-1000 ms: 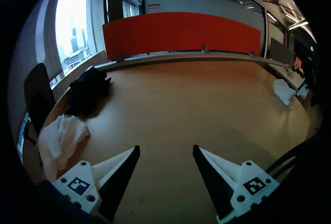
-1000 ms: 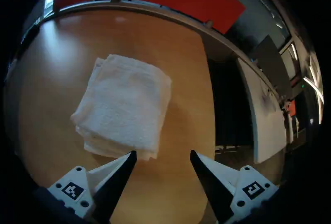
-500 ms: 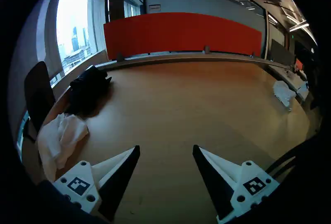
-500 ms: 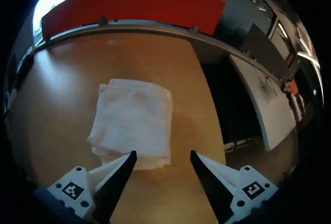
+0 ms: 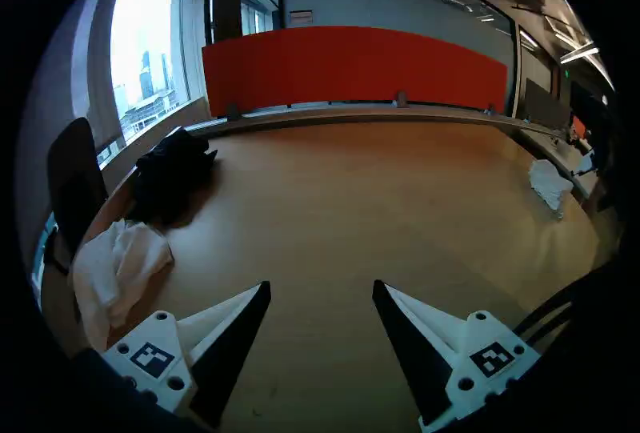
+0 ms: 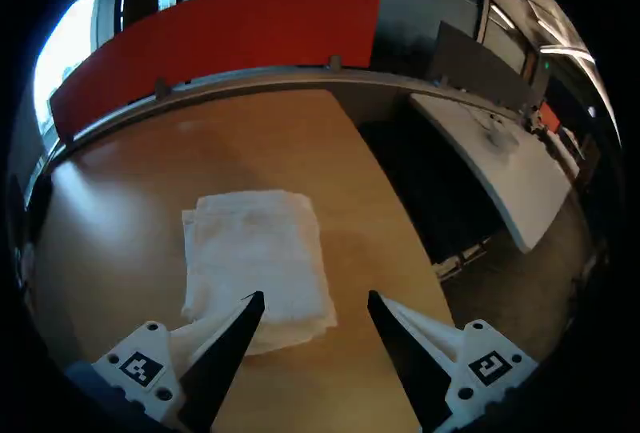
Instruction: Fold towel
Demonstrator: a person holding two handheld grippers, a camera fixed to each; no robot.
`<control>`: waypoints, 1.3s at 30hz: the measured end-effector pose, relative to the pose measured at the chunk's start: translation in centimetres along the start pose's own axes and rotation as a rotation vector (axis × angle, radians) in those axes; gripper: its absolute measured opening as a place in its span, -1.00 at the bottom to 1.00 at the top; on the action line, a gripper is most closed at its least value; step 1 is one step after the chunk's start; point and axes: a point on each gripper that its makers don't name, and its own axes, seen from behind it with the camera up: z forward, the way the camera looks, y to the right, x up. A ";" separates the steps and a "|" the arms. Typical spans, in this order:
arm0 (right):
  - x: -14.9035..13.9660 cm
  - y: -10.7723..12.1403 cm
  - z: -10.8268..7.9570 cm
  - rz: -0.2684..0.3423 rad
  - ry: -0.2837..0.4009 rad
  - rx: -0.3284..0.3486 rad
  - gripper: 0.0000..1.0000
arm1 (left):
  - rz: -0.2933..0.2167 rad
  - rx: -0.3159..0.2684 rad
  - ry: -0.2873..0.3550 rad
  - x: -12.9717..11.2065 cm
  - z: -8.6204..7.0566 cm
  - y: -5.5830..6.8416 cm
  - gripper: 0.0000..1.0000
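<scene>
Right gripper view shows the folded white towel [image 6: 252, 261] lying flat on the wooden bench [image 6: 120, 193], just ahead of the right gripper [image 6: 314, 297], which stands wide open and empty. Left gripper view: left gripper [image 5: 320, 285] equally spread, holding nothing, near a crumpled cloth [image 5: 116, 265].

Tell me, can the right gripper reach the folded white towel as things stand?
Probably yes. The folded white towel lies flat on the wooden table just ahead of the right gripper, which is open, and nothing stands between them.
</scene>
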 end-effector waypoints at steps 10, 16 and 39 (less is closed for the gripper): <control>2.0 -0.1 -0.5 0.016 0.103 -0.040 1.00 | -0.020 0.001 0.000 0.1 0.3 0.0 0.89; 3.7 -1.4 -1.2 0.036 0.196 -0.028 1.00 | -0.035 0.003 0.003 0.5 0.4 0.0 0.89; 12.0 -4.9 -6.1 0.038 0.614 0.008 1.00 | -0.055 0.001 0.021 1.8 0.7 0.5 0.89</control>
